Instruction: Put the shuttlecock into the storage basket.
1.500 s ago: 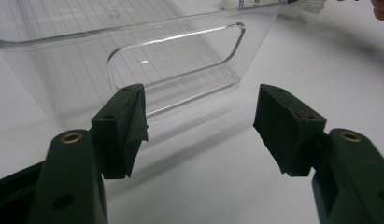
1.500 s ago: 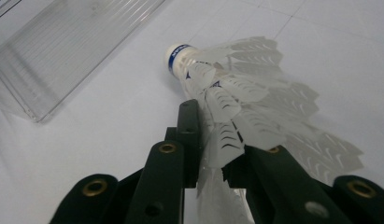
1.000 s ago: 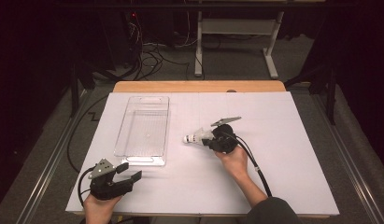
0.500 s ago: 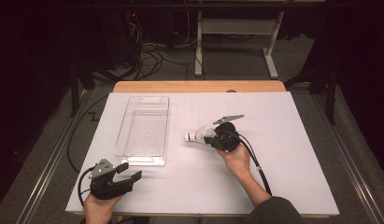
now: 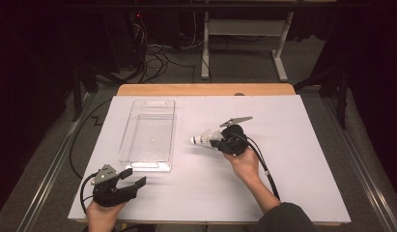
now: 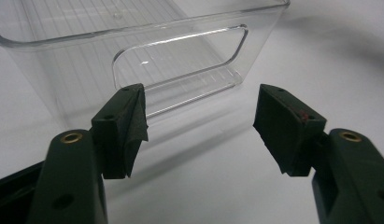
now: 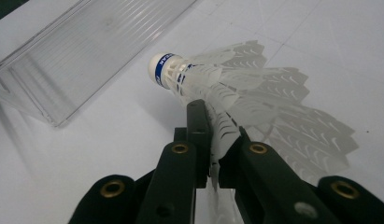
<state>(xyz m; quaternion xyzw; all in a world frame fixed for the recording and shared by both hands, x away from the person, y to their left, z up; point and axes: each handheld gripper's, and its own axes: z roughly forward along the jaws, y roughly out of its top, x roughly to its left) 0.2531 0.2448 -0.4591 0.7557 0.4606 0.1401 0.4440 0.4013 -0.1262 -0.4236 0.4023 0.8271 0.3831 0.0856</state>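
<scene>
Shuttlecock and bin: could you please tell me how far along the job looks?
Done: the right gripper is shut on the shuttlecock, pinching its feather skirt. In hand: it holds it beside the clear bin, cork toward it. Left: the bin looks empty, so the drop is still to come. The left gripper waits open near the bin's near end.

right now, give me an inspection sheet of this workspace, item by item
surface: white sheet over a wooden table, flat.
job's things: shuttlecock pinched by its skirt, cork toward the clear bin; bin holds nothing.
clutter: nothing seen.
grippers: right tool shut on the shuttlecock, beside the bin; left tool open, holding nothing, facing the bin's handle end.
cables: one trails from each tool; loose wires on the floor behind.
surroundings: dark room, grey floor, white table frame beyond.
</scene>
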